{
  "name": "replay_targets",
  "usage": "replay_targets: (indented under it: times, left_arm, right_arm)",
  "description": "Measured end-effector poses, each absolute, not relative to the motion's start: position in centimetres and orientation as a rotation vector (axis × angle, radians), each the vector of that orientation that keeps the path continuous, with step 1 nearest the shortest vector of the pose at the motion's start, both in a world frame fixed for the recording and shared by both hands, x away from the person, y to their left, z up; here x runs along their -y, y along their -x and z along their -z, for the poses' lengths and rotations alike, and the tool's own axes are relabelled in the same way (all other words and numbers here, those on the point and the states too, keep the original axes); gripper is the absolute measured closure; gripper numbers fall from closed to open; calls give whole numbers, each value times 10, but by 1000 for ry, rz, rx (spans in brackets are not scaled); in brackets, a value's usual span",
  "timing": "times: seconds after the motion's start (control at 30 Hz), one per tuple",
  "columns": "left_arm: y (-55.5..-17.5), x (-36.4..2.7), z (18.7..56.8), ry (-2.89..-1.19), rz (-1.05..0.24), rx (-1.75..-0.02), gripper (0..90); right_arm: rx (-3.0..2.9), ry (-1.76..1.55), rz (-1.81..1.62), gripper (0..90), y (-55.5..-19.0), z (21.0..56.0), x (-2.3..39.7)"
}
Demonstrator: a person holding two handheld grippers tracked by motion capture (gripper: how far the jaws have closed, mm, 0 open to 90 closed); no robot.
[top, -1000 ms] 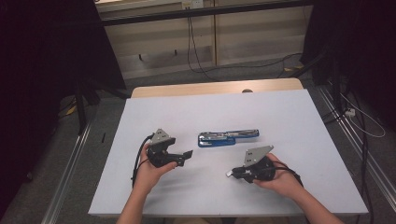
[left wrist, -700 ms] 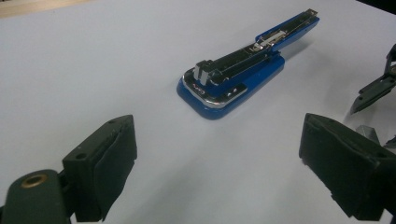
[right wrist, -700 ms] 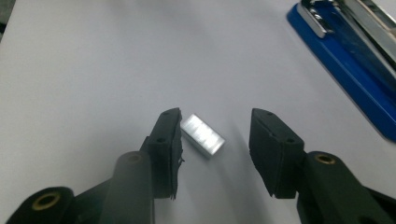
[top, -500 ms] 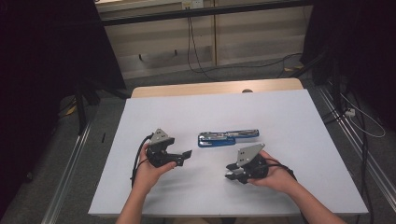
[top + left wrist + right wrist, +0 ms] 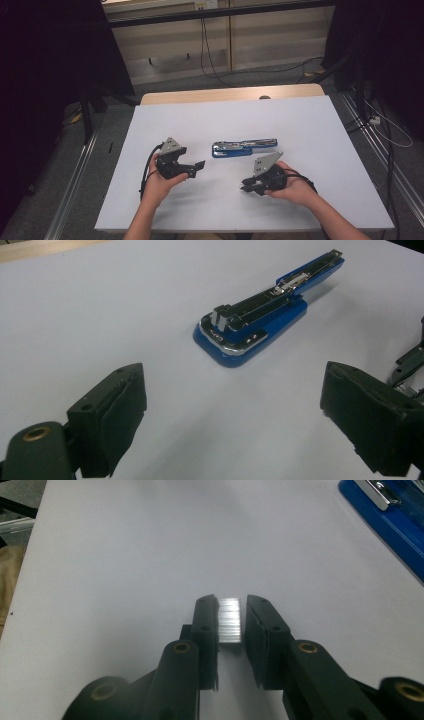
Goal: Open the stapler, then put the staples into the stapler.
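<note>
Stapler (image 5: 243,148): blue, mid-table, hinged open so staples can go in. Right gripper (image 5: 230,625): jaws narrow, just closed further, pinching staple strip (image 5: 229,621) ready for loading. Left gripper (image 5: 235,425): jaws wide, empty, near stapler, prob. to steady it.

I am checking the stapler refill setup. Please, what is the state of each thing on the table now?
Stapler: lying on the table, opened up, its staple channel exposed.
Staple strip: between the right gripper's fingers.
Right gripper: fingers closed on the strip.
Left gripper: fingers wide open, empty, facing the stapler.
</note>
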State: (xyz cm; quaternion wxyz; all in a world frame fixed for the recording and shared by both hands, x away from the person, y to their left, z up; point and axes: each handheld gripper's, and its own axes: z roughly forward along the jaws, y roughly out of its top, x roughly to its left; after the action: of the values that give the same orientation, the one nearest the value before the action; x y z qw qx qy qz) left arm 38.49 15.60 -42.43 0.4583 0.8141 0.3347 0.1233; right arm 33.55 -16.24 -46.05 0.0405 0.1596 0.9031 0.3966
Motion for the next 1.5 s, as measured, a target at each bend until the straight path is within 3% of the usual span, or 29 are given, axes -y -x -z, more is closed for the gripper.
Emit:
replay_targets:
  times: [0.13, 0.7, 1.5]
  left_arm:
    - [-384, -159, 423, -2001, -312, -830, 115]
    - [-385, -163, 425, -1997, -306, -839, 114]
    - [-382, -172, 423, -1984, -316, -855, 114]
  right_arm:
    - [-2777, -494, -1203, 789, -337, 460, 160]
    - [-2766, -516, -1204, 792, -344, 449, 166]
    - [-2707, -449, -1240, 792, -394, 402, 165]
